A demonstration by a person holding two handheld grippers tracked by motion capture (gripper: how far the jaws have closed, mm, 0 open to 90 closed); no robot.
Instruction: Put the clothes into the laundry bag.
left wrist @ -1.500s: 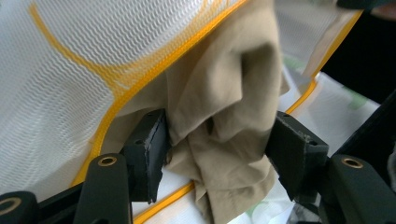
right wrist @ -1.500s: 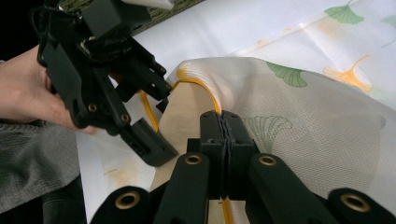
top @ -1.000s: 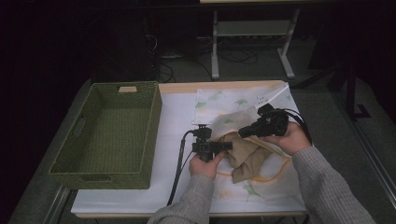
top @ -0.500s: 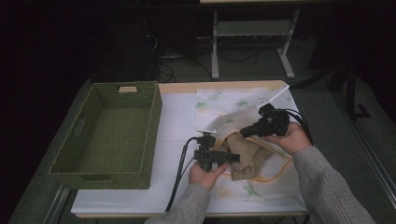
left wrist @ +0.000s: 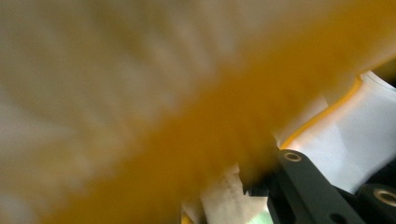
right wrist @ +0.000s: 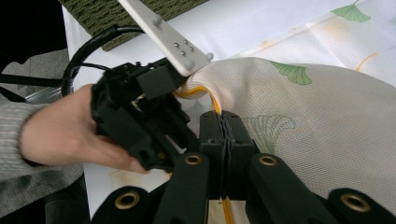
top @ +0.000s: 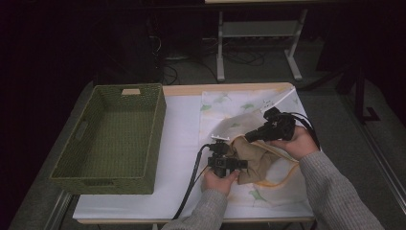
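A white cloth (top: 239,108) with green leaf prints and a yellow hem lies on the table, its near part bunched up between the two grippers. In the high view my left gripper (top: 242,164) grips the bunch from the near side, while my right gripper (top: 249,138) grips it from the right. The right gripper view shows my right gripper (right wrist: 223,120) shut on the cloth's (right wrist: 327,116) yellow hem, with the left gripper (right wrist: 185,91) just ahead, cloth at its tip. In the left gripper view the blurred cloth (left wrist: 116,93) presses close against the camera, over one black jaw.
A green woven basket (top: 155,134) stands on the left half of the table, nothing in it. White paper (top: 179,124) covers the tabletop between basket and cloth. The left gripper's cable (top: 191,177) trails to the front edge.
My left gripper has moved toward the person and slightly right, dragging the cloth's edge with it. The right gripper has stayed almost still.
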